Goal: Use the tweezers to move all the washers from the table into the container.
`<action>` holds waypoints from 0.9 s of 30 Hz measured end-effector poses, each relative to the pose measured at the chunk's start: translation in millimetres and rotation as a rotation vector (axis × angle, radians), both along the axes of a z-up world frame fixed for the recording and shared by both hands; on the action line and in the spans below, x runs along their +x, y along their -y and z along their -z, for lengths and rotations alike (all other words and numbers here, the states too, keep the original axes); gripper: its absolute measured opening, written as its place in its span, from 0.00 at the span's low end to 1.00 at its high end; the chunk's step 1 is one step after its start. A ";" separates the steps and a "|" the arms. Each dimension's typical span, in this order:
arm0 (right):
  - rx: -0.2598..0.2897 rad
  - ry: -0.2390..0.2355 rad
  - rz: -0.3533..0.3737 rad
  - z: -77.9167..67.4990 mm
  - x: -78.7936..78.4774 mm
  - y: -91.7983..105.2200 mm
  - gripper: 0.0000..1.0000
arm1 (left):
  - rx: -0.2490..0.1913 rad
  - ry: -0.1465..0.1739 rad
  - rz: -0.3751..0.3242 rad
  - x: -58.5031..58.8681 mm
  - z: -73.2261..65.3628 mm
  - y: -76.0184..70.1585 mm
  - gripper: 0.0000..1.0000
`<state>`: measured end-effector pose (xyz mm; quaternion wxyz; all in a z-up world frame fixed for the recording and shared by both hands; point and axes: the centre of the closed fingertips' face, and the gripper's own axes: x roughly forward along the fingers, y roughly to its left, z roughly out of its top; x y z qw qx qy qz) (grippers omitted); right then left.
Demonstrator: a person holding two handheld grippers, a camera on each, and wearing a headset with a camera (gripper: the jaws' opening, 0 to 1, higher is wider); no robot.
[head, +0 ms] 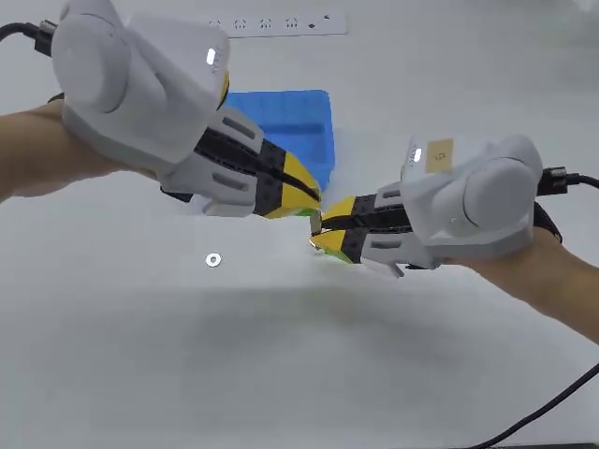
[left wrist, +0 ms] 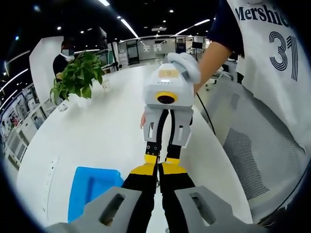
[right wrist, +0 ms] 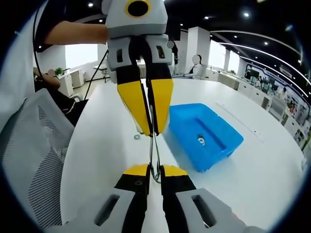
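Two grippers share the tweezers (right wrist: 153, 145) just above the bench.

One washer (head: 213, 260) lies loose on the white bench (head: 281, 374), well in from its edges, on the person's side of the blue container (head: 281, 96) and off its near left corner. In the right gripper view, another washer (right wrist: 200, 141) sits in the container's recess. The tweezers hang clear of the bench top by the container's near edge, held at both ends. The left gripper (head: 307, 204) has its yellow-tipped jaws pressed together on one end, and the right gripper (head: 320, 232) has its jaws clamped on the other, tip facing tip. A power strip (head: 276, 23) lies toward the bench's far side.
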<state>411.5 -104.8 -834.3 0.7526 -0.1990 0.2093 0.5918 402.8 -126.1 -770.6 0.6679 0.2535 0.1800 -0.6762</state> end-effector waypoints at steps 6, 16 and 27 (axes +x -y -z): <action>0.020 0.026 -0.003 -16.2 -1.0 -3.8 0.10 | -0.012 0.017 0.007 -1.5 -16.2 -3.5 0.06; 0.052 0.106 -0.008 -55.0 7.0 -11.1 0.10 | -0.033 0.088 0.011 4.4 -51.0 -12.7 0.06; 0.072 0.192 -0.023 -83.0 40.5 -25.9 0.10 | -0.031 0.180 0.002 30.5 -80.5 -28.1 0.06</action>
